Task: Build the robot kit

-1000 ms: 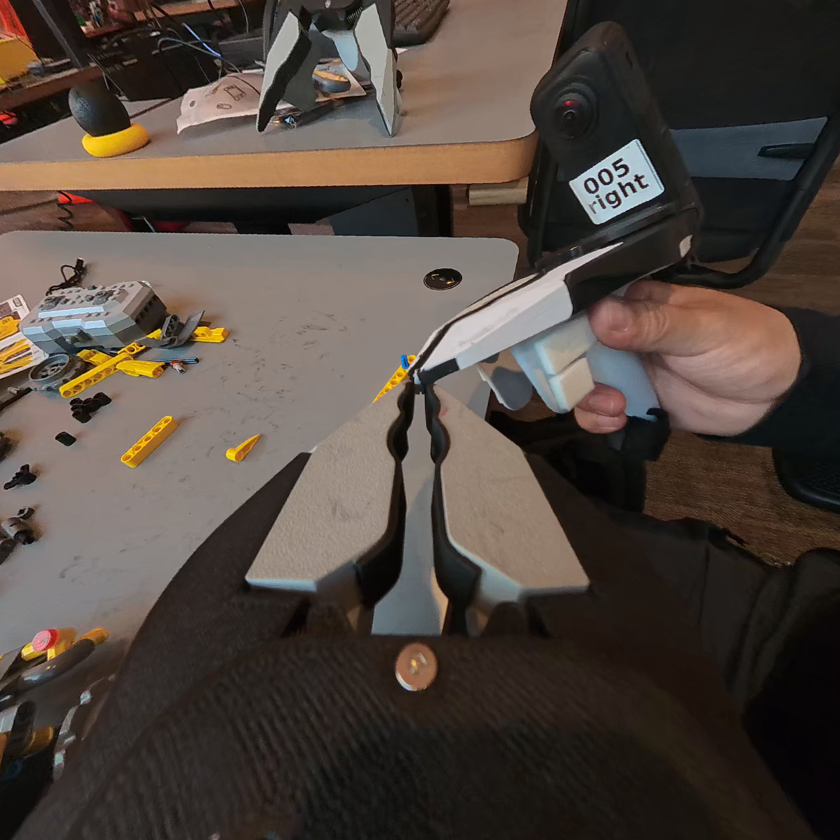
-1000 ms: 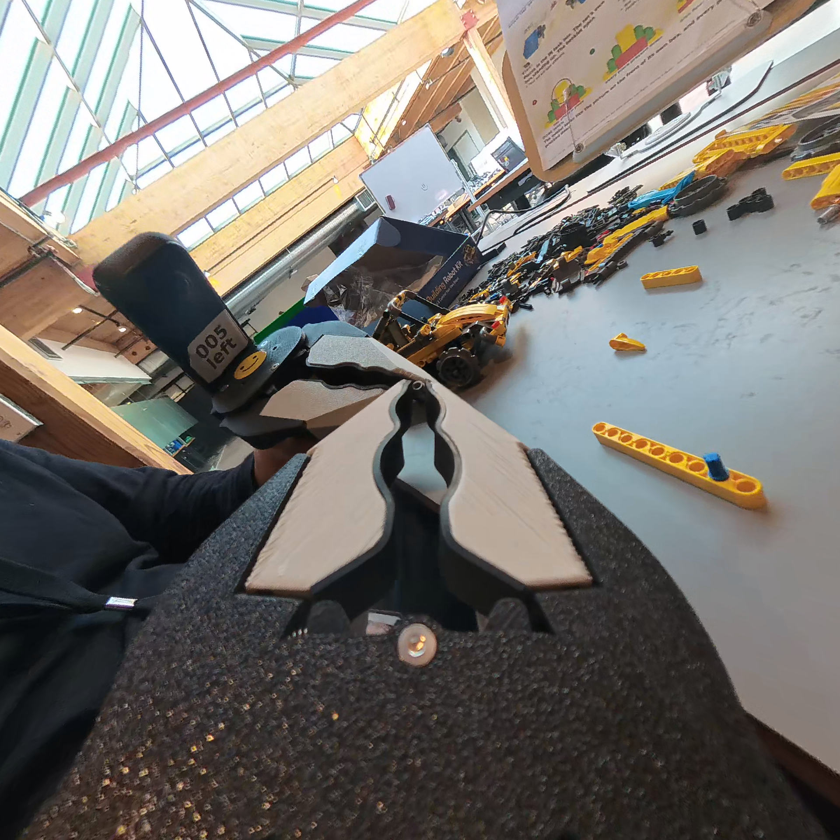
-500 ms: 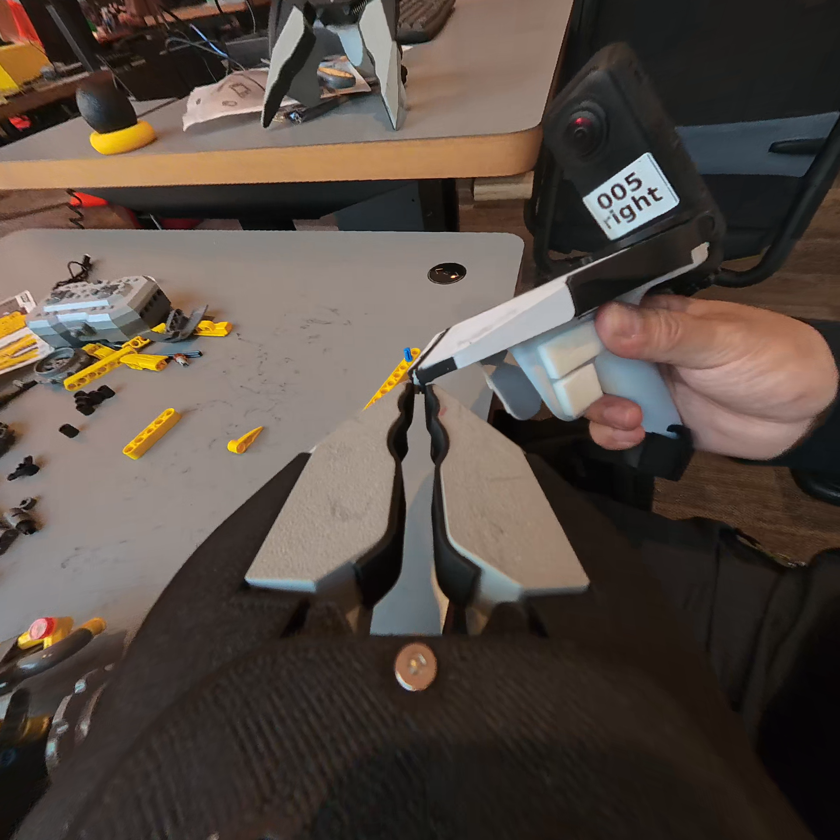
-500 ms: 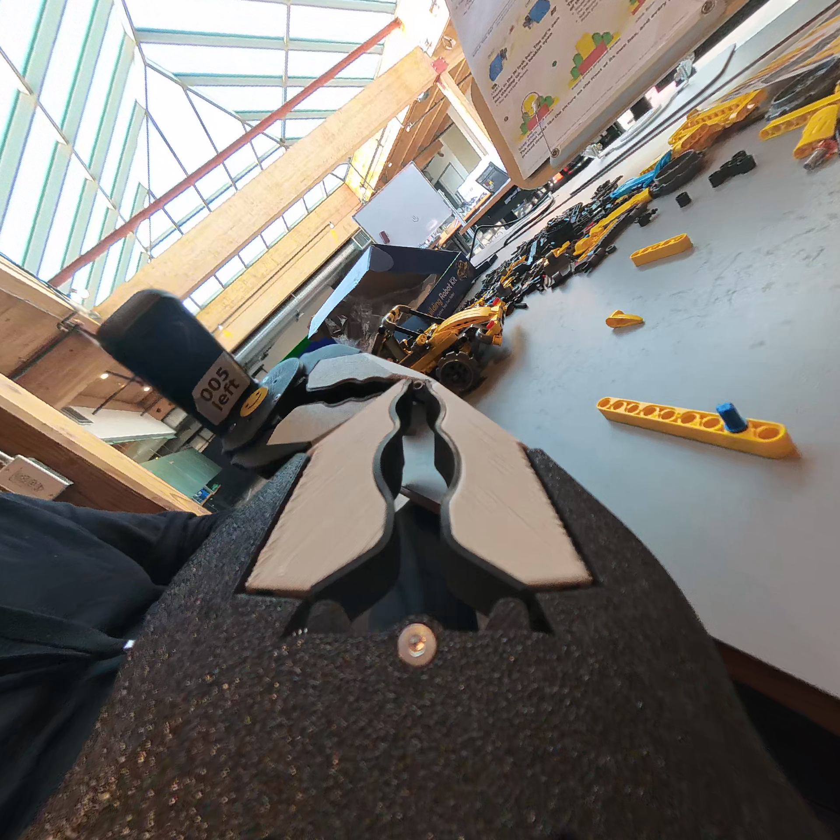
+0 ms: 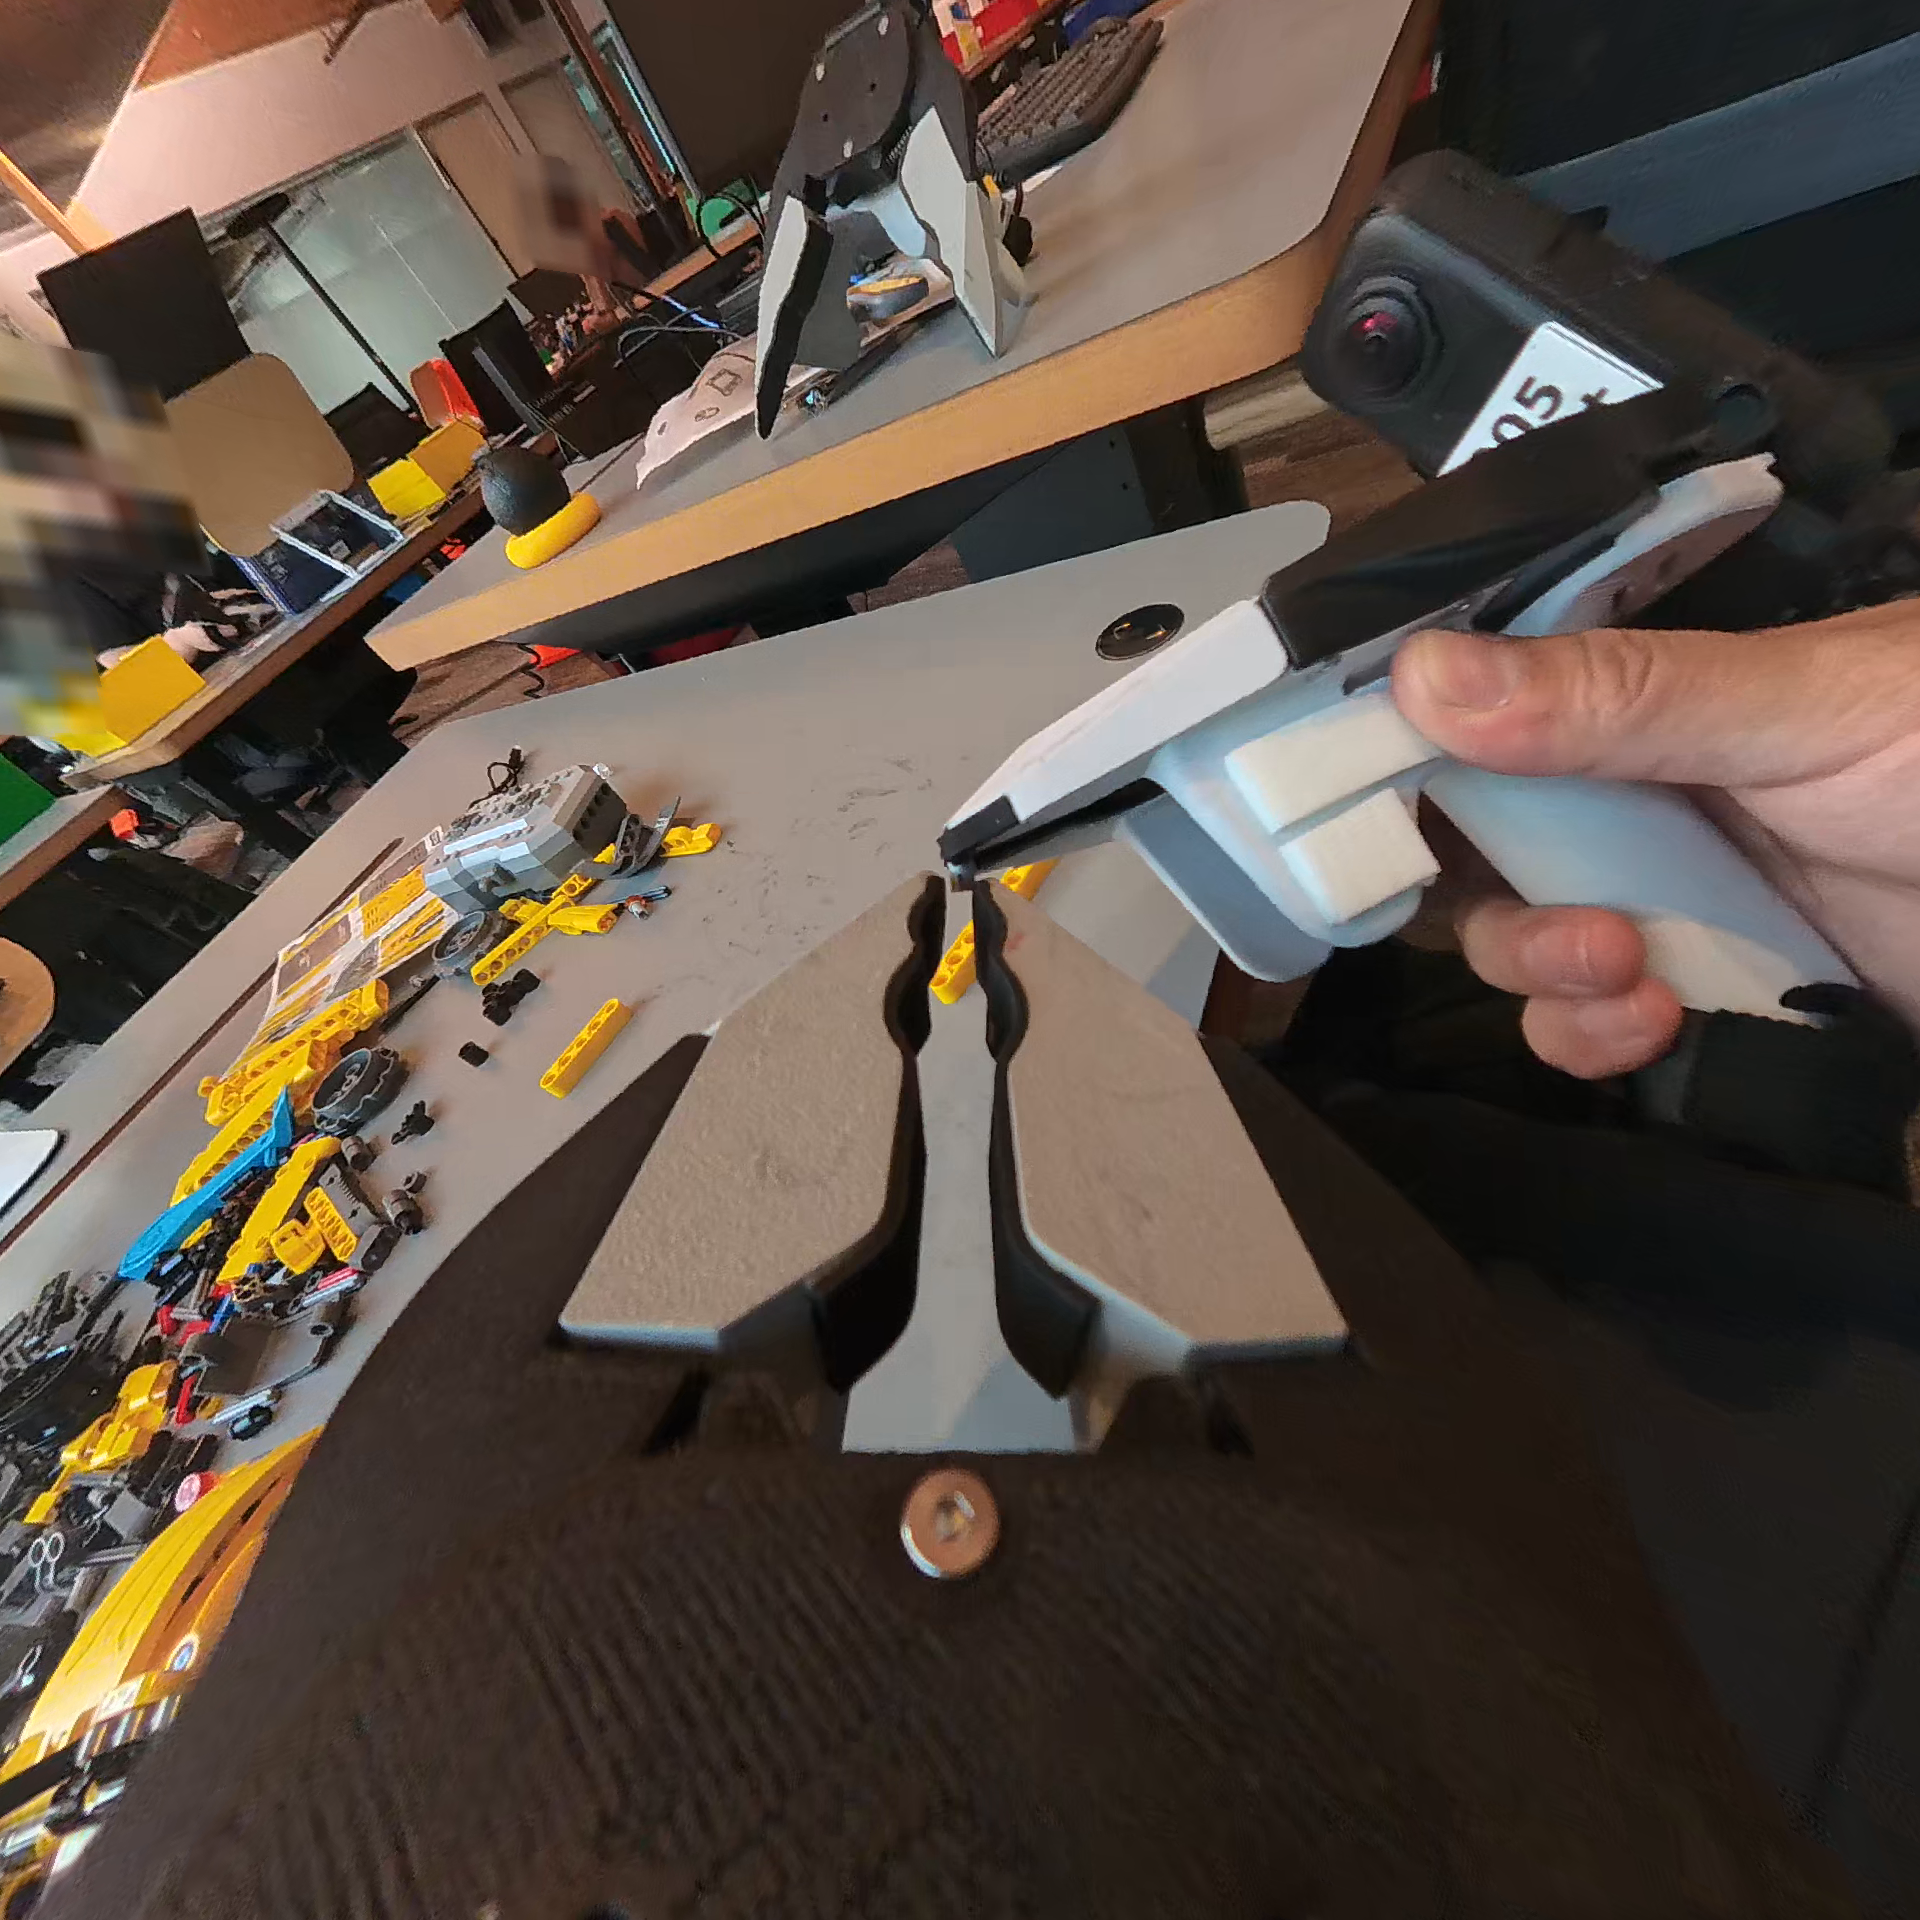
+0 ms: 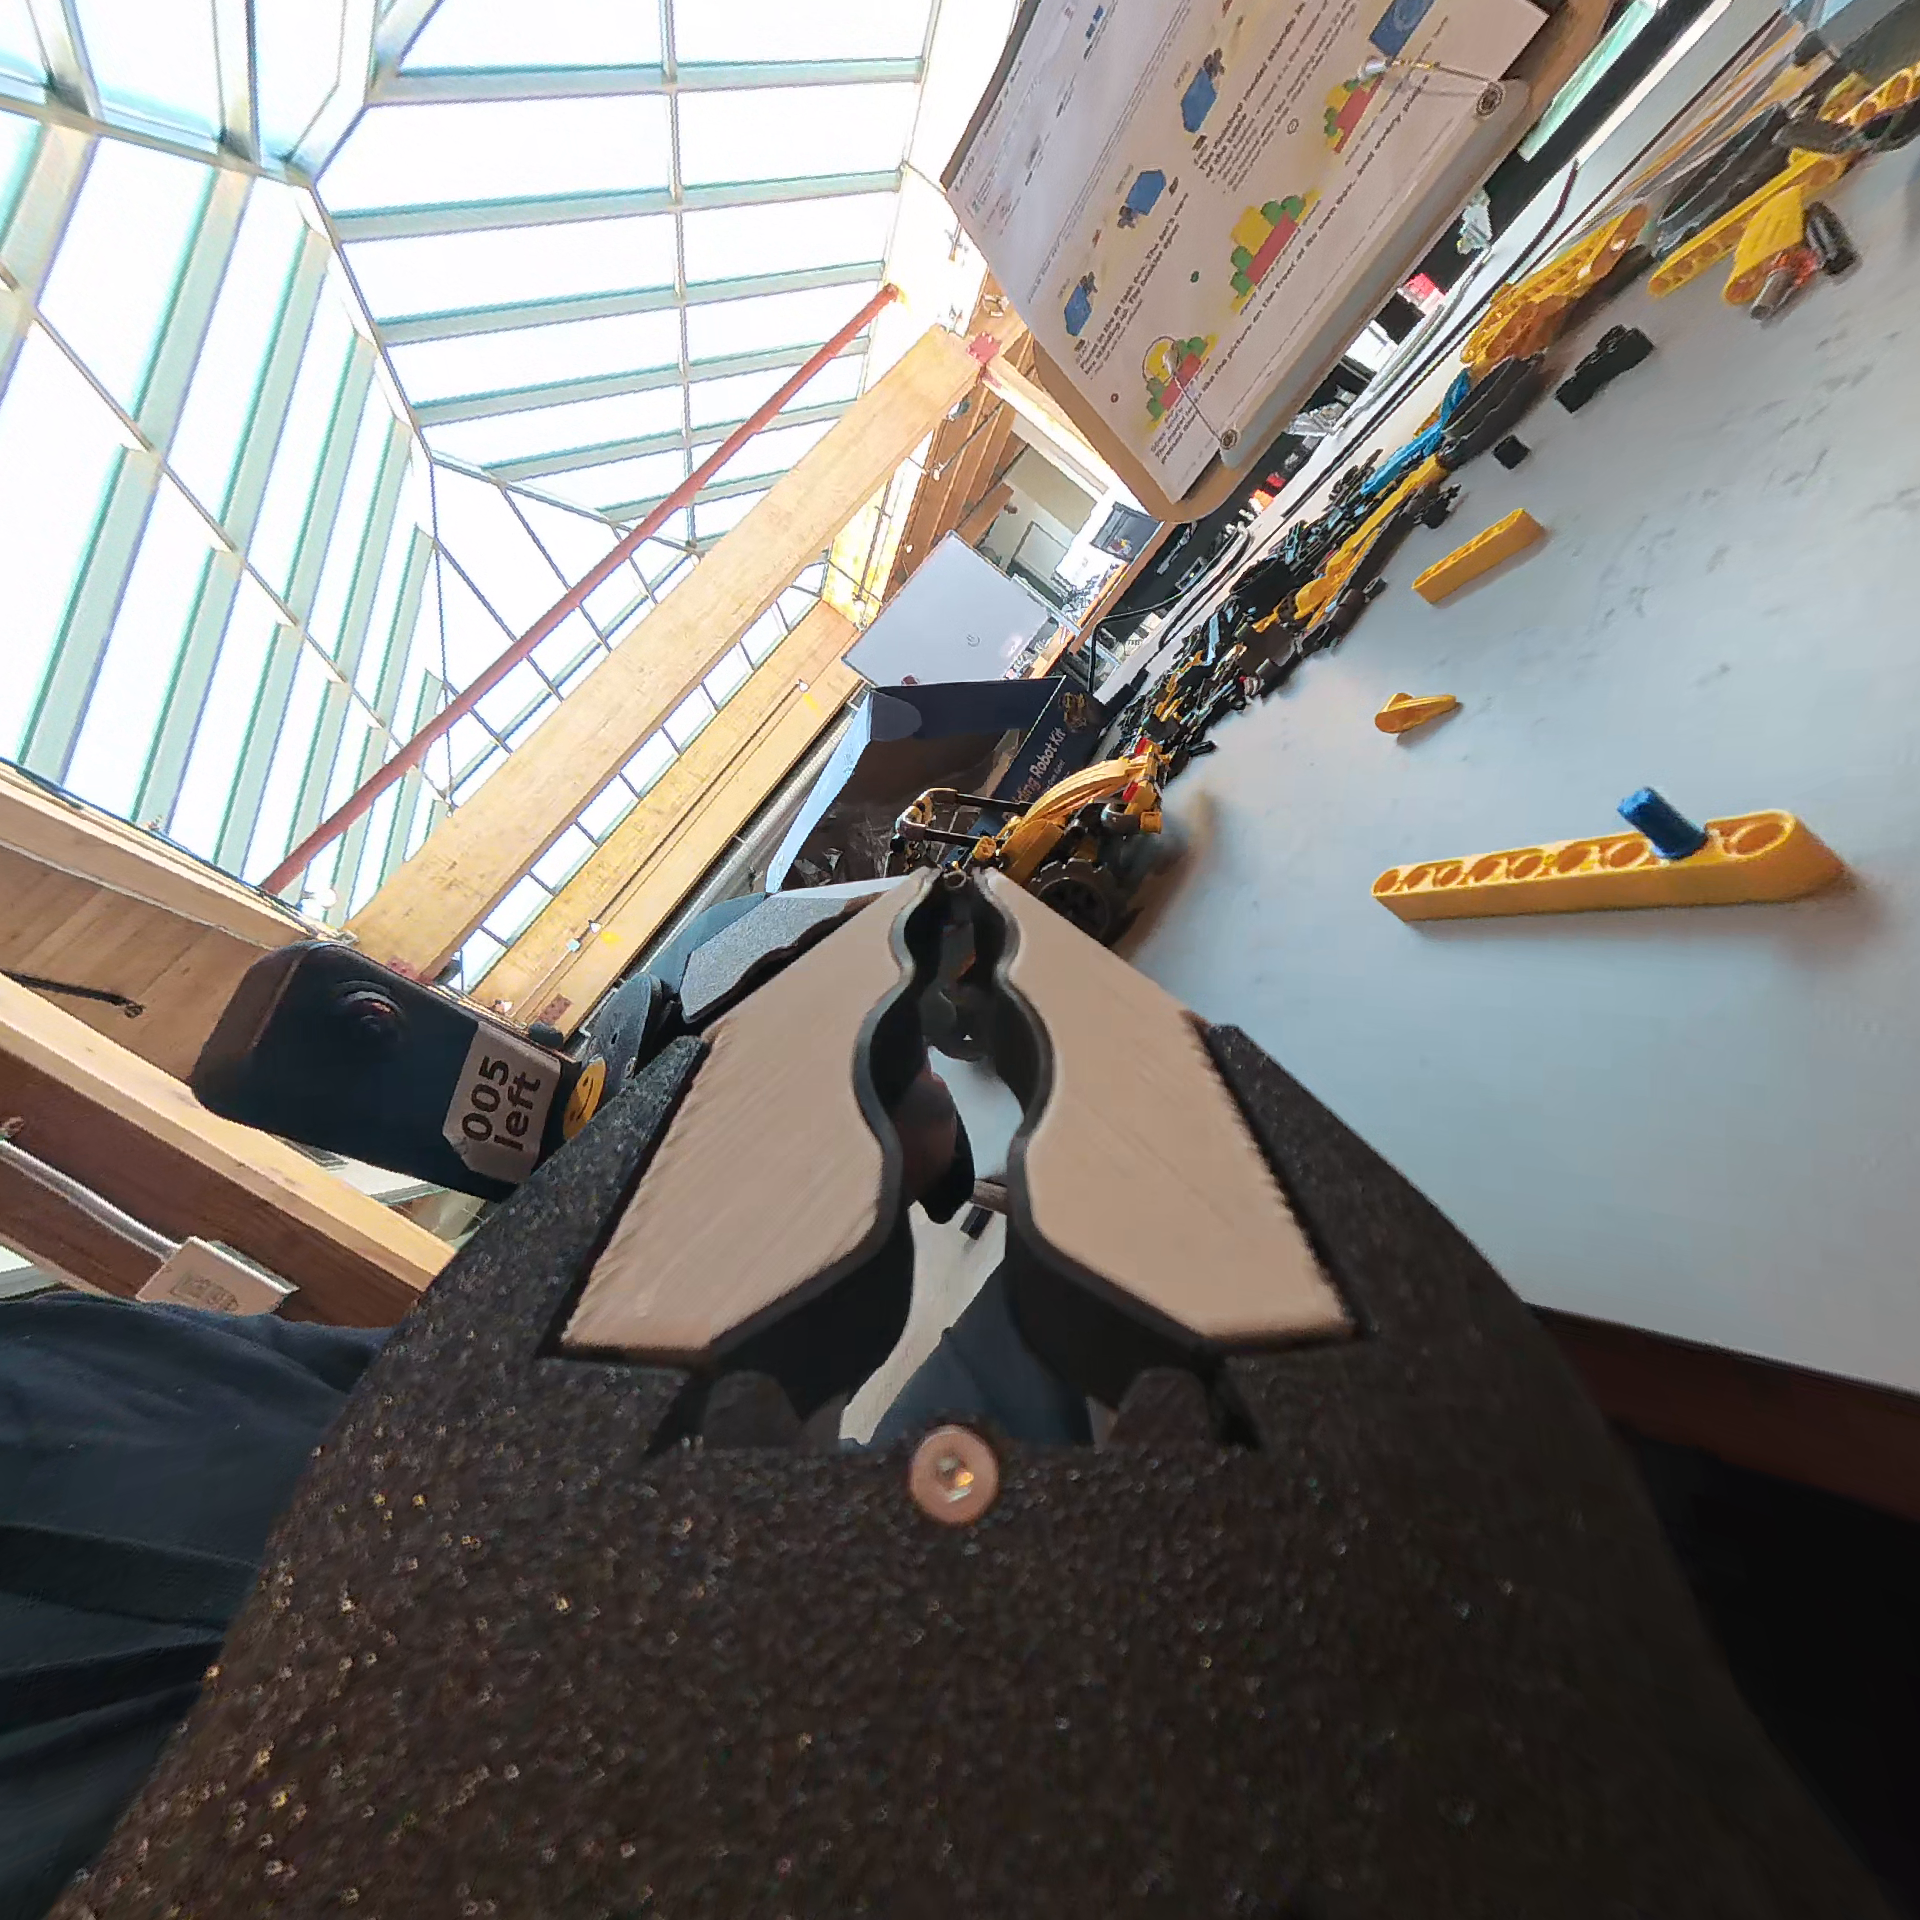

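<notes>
My left gripper (image 5: 958, 891) hangs over the near right edge of the grey table (image 5: 831, 727), its jaws almost together with only a thin slit at the tips. My right gripper (image 5: 961, 847), held by a hand (image 5: 1662, 748), is shut, and its tip meets the left gripper's tips. In the right wrist view the right gripper (image 6: 951, 883) is shut, with the left gripper's dark fingers (image 6: 790, 935) just behind it. I cannot tell whether anything small is pinched there. A long yellow beam with a blue pin (image 6: 1600, 868) lies on the table beside them, partly hidden in the left wrist view (image 5: 951, 961).
A short yellow beam (image 5: 587, 1044), a small yellow piece (image 6: 1415, 712), a grey block (image 5: 530, 831), a pile of loose parts (image 5: 270, 1195) and a yellow vehicle model (image 6: 1081, 821) lie on the table. A spare gripper (image 5: 883, 197) stands on the far table. An instruction board (image 6: 1247, 208) stands behind. Less than 4 cm separates the two grippers' tips. About 12 cm separates my right fingertips from the small yellow piece (image 6: 1415, 712).
Both grippers have rolled and tilted while their tips stay together. The left jaws, touching before, now show a thin slit at the tips.
</notes>
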Motion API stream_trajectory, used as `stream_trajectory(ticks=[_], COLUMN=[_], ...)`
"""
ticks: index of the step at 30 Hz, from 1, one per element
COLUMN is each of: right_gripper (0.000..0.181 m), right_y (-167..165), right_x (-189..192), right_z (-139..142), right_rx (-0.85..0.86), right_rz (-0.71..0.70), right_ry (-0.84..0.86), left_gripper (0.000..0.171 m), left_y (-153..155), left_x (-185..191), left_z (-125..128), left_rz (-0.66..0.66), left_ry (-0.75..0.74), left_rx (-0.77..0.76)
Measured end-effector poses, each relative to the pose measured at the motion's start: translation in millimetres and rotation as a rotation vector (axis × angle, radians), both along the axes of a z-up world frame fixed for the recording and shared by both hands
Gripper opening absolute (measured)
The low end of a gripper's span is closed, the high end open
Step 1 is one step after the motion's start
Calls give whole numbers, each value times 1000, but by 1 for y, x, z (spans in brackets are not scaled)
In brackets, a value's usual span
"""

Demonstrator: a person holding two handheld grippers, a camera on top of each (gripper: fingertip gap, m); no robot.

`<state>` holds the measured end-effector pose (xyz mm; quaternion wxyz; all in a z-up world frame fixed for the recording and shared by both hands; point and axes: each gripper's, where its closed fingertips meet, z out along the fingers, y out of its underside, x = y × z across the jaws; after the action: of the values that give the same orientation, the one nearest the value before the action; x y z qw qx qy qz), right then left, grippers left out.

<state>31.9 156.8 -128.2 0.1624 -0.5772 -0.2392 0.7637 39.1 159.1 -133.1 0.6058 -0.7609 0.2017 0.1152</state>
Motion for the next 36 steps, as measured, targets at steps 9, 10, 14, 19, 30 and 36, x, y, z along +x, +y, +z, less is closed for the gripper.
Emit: stream_trajectory(ticks=[9,10,14,19,30,36], right_gripper=[4,4,3,3,3,4], right_y=[-2,-2,-2,-1,-7,-9], right_x=[0,0,-1,0,1,2], right_z=[0,0,0,1,7,7], right_rx=[28,32,38,37,51,50], right_rz=[1,0,-13,-25,-24,-34], right_ry=[-1,-1,0,7,29,35], left_gripper=[1,1,1,1,0,0], left_y=[1,1,1,3,0,-3], left_x=[2,1,1,1,1,1], left_z=[-4,-4,-4,-2,1,3], left_rz=[-3,-5,-10,0,-16,-14], left_ry=[-24,-27,-28,-33,-53,-19], left_rx=[-21,-24,-30,-21,0,9])
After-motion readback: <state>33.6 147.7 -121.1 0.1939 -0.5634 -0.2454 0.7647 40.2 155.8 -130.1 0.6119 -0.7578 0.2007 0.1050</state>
